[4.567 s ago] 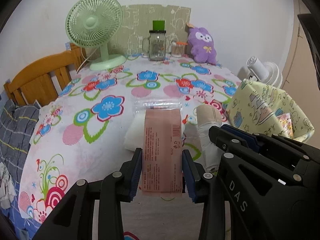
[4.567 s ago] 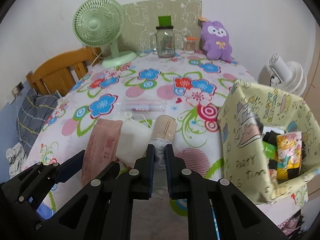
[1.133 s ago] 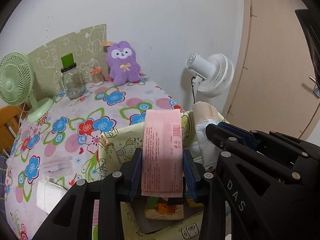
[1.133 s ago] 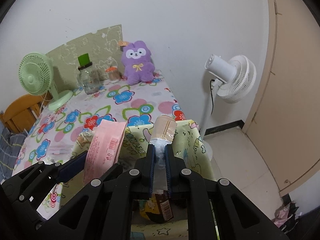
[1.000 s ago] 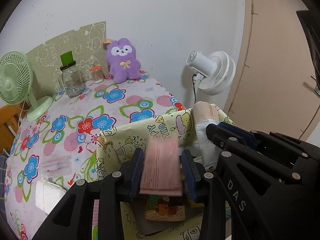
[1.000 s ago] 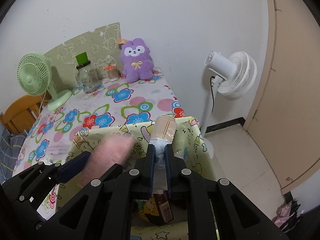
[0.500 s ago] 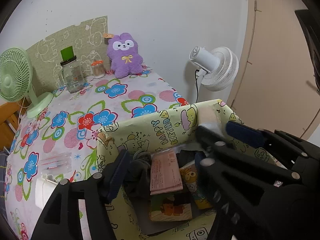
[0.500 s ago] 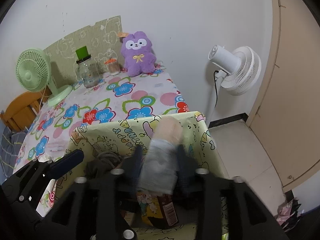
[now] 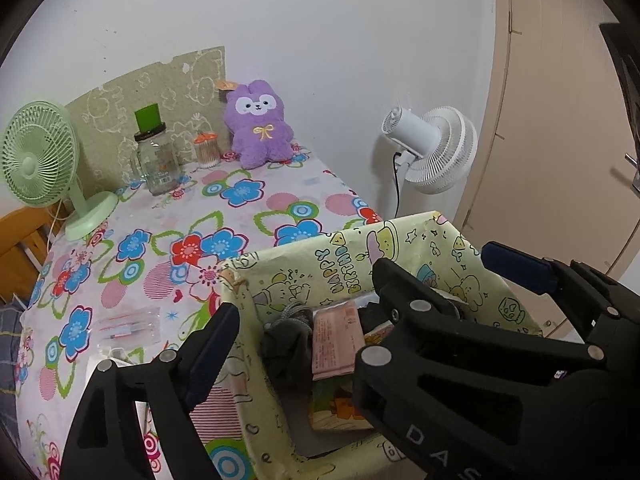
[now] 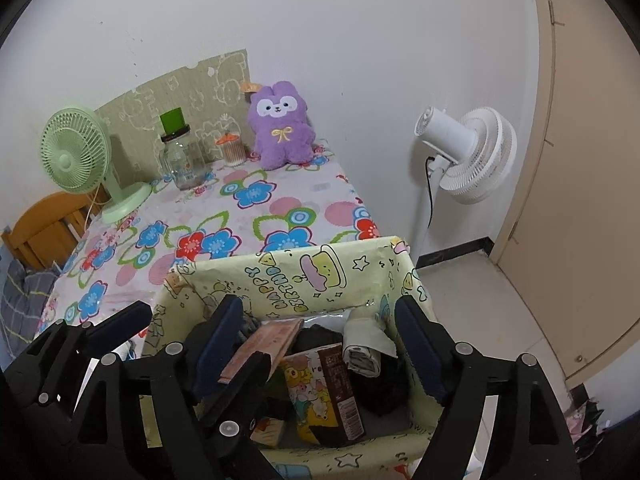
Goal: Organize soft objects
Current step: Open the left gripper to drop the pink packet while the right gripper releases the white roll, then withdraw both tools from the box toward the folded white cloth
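Note:
A yellow cartoon-print box stands at the table's near right corner. Both grippers hang over it, side by side, open and empty. The pink packet lies inside the box on dark cloth. The rolled beige and white bundle lies inside against the box's right wall, next to a cartoon snack pack. My left gripper is above the packet. My right gripper spans the box's middle.
The flowered tablecloth holds a green desk fan, a glass jar, a purple plush and a clear pen pouch. A white floor fan and a door stand to the right.
Both grippers carried their loads from the table to over the box and opened. The pink packet and the rolled bundle dropped into the box.

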